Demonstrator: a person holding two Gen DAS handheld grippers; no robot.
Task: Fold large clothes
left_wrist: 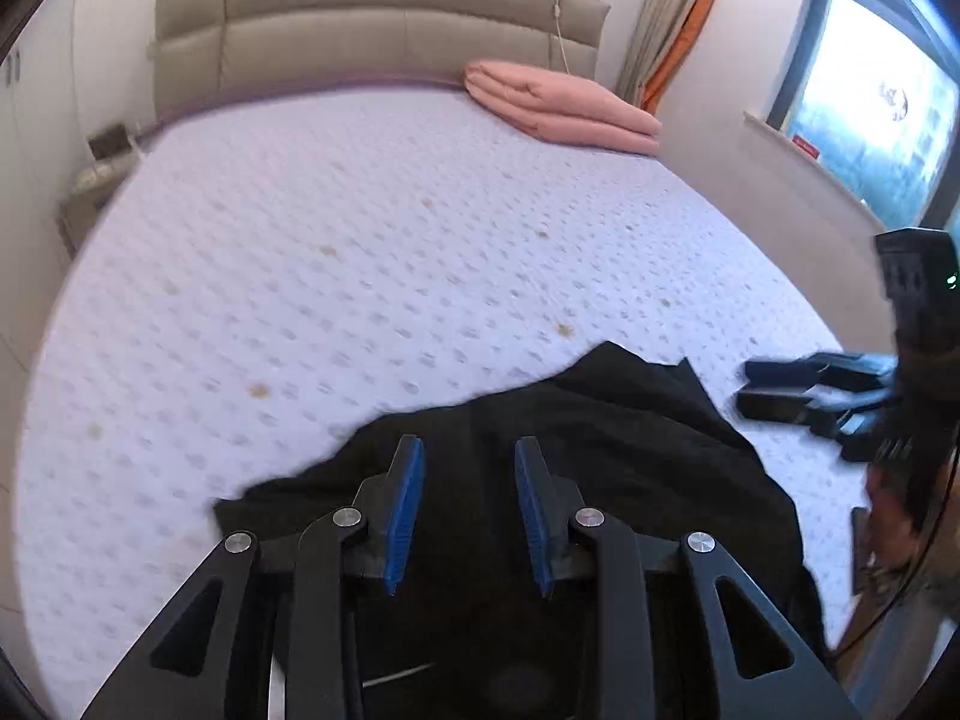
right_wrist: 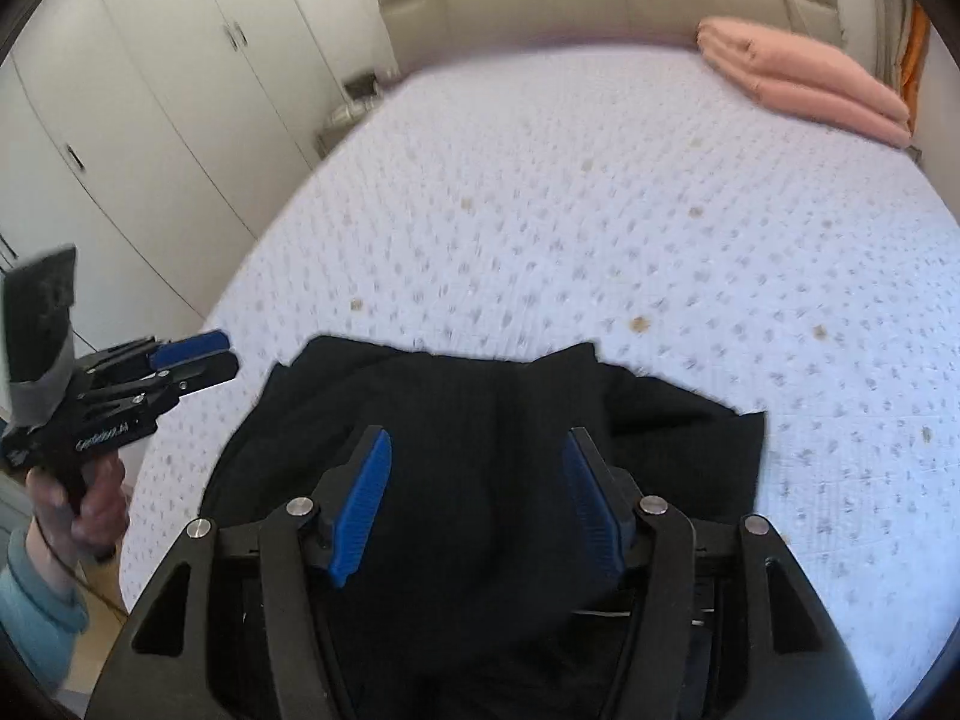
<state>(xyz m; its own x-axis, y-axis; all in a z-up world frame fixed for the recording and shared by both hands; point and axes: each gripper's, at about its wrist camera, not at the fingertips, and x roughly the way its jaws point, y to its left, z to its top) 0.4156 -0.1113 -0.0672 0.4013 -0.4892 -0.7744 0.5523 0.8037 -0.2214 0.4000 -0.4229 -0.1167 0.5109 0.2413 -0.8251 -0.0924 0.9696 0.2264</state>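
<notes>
— Lying where? 
— Black garment (left_wrist: 540,450) bunching in the lower centre of both views, on the mattress (left_wrist: 360,240) near its front edge.

— Tongs? 
— Left gripper (left_wrist: 470,468) hovering over the cloth, fingers spread, grasping nothing. Right gripper (right_wrist: 477,480) likewise gaping above the cloth, gripping nothing.

— Elsewhere? 
— Pink blanket (left_wrist: 558,105) sitting folded at upper right, by the headboard (left_wrist: 360,30).
</notes>
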